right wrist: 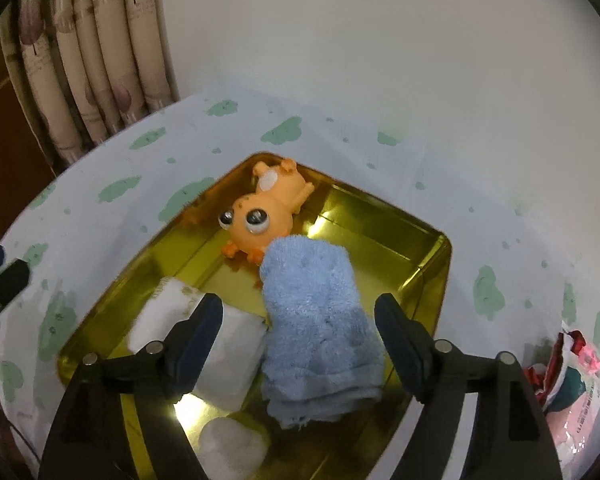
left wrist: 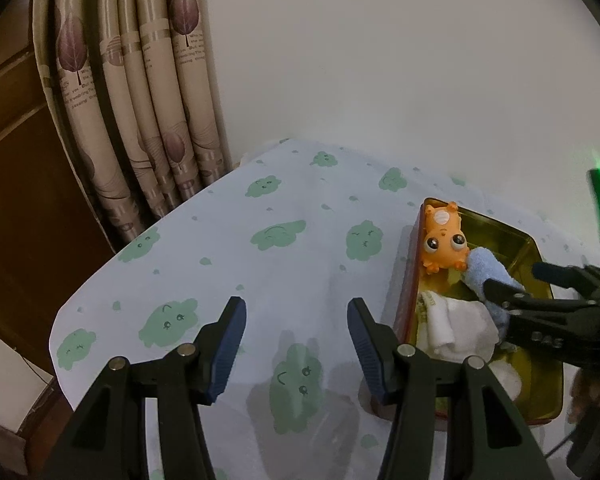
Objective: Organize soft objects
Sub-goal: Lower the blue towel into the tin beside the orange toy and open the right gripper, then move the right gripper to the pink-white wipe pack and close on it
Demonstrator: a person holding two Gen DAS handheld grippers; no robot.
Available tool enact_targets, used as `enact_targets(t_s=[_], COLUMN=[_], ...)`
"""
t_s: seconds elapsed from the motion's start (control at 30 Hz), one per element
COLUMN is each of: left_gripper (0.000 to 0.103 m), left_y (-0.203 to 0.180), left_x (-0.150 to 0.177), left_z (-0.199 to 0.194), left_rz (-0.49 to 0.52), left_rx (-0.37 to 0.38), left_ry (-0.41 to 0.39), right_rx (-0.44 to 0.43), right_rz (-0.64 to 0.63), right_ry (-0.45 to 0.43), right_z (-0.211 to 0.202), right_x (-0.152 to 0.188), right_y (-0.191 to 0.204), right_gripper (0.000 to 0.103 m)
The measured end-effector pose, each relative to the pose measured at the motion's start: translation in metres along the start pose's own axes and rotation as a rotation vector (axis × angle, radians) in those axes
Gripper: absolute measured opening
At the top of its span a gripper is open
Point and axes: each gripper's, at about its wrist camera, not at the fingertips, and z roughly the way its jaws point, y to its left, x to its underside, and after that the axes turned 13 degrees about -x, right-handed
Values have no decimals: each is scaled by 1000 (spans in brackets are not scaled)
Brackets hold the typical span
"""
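While resting against a plain pale wall (left wrist: 380, 60), with pleated curtains (left wrist: 140, 100) printed with purple leaves hanging at the left beside dark wood panelling (left wrist: 16, 180), carrying a white tablecloth (left wrist: 300, 208) dotted with green smiling clouds and bearing a gold tin tray (right wrist: 432, 280) near the far edge. Lying inside that tray: a rolled blue towel (right wrist: 320, 328), long axis running from the near rim toward the far wall, far end touching an orange big-eyed toy (right wrist: 264, 216) that is lying on its back, head toward the towel, feet toward the tray's far corner. Sitting just beside the towel on the left, a folded white cloth (right wrist: 220, 344), and nearer still a small white puff (right wrist: 232, 444). Straddling the towel, the right gripper (right wrist: 300, 328), fingers spread wide, pads clear of the fabric on both sides, gripping nothing. Hovering over bare tablecloth left of the tray, the left gripper (left wrist: 296, 340), likewise gaping and empty. Lying at the far right on the cloth, a crumpled red and pink packet (right wrist: 572, 384).
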Motion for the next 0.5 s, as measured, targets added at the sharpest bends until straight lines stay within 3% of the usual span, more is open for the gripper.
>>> enact_targets(t_s=[0.27,0.5], left_gripper=[54,54], left_y=[-3,-7], left_x=[2,3], left_z=[-4,-9], left_rz=[8,27], left_rx=[-2,-11], left_ry=[-10,-22], right_rx=[-18,66], right_rz=[-3,69], right_ry=[-89,-137], right_z=[-59,-119], right_x=[18,59], right_y=[2,-44], right_gripper=[78,78])
